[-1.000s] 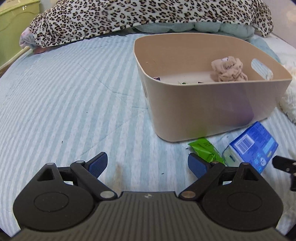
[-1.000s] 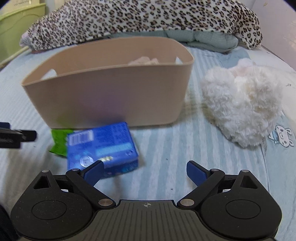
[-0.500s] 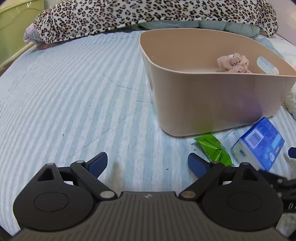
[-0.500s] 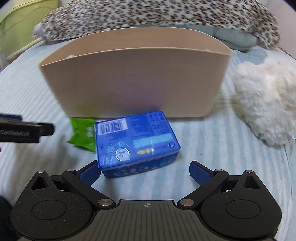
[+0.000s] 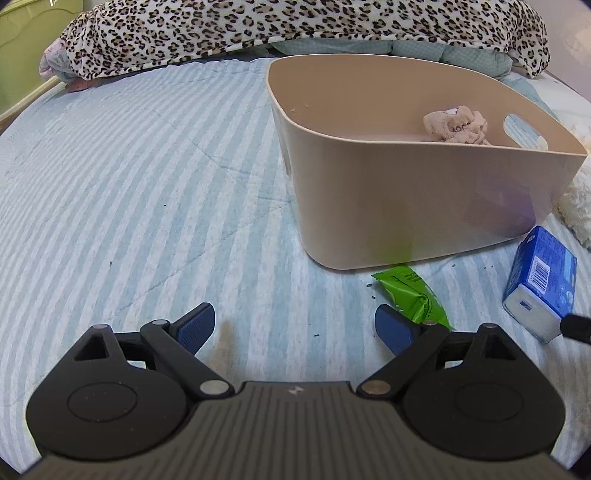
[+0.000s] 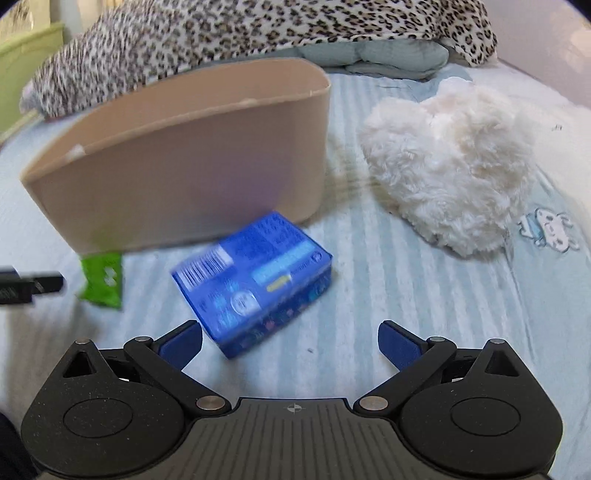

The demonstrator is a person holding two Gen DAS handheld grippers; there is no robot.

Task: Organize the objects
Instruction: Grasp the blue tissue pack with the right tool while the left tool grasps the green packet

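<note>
**A:** ok so what's actually in the beige bin (image 5: 424, 206)? It sits on the striped bed (image 5: 147, 166), right?

**B:** yep, on the bed. From the left wrist view I only see one thing inside: a crumpled tan cloth thing (image 5: 456, 125) near the far right end, by the handle cutout (image 5: 519, 129). The rest of the bottom is hidden behind the near wall, can't tell what else is in there.

**A:** and the stuff outside?

**B:** a green packet (image 5: 410, 295) lies flat on the bed just in front of the bin, and a blue box (image 6: 255, 280) with a barcode lies a bit to the right of it, close to the bin wall. Kinda blurry in the right view. A white fluffy heart pillow (image 6: 447, 173) sits right of the bin, leopard blanket (image 5: 295, 29) behind everything.

**A:** grippers?

**B:** left gripper (image 5: 295, 326) has its fingers wide apart, holding nothing, green packet just beside its right finger. Right gripper (image 6: 290, 341) is spread apart too, empty, with the blue box's near corner between its fingers.
</note>
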